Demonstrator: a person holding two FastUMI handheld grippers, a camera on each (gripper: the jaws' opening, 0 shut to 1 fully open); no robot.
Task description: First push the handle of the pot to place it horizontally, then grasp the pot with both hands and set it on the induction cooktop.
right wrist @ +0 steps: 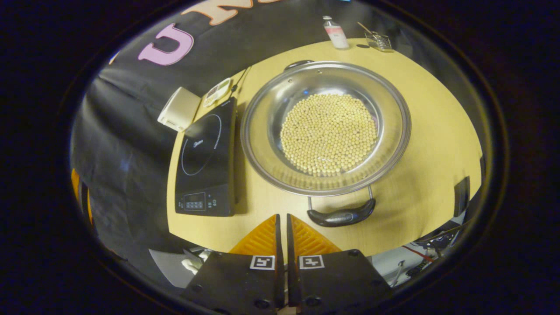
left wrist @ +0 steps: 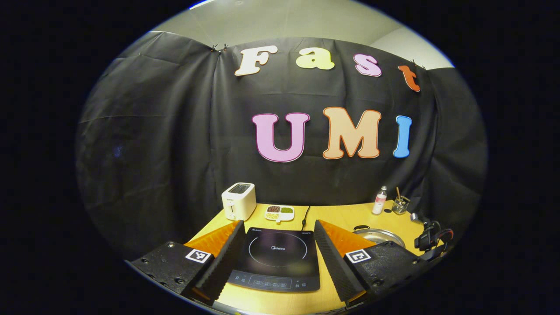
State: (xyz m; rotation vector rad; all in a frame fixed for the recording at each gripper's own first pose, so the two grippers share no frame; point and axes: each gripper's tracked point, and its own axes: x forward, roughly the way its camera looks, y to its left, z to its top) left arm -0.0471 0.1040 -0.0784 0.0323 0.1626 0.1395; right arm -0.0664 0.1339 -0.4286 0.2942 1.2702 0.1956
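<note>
Wooden tabletop [right wrist: 428, 144] carrying a steel pot [right wrist: 326, 127] full of pale beans, resting just beside the induction cooktop [right wrist: 205, 162], its near handle [right wrist: 341, 216] lying flat by the rim. Behind the cooktop, a white toaster [left wrist: 238, 201]. Left gripper [left wrist: 280, 227] spread wide above the cooktop, gripping nothing; right gripper [right wrist: 282, 218] pressed closed, empty, just short of that handle.

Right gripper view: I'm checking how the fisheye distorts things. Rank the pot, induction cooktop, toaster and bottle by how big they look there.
1. pot, clearly largest
2. induction cooktop
3. toaster
4. bottle, smallest

The bottle and toaster stand farther from the camera, so their true sizes may differ.
</note>
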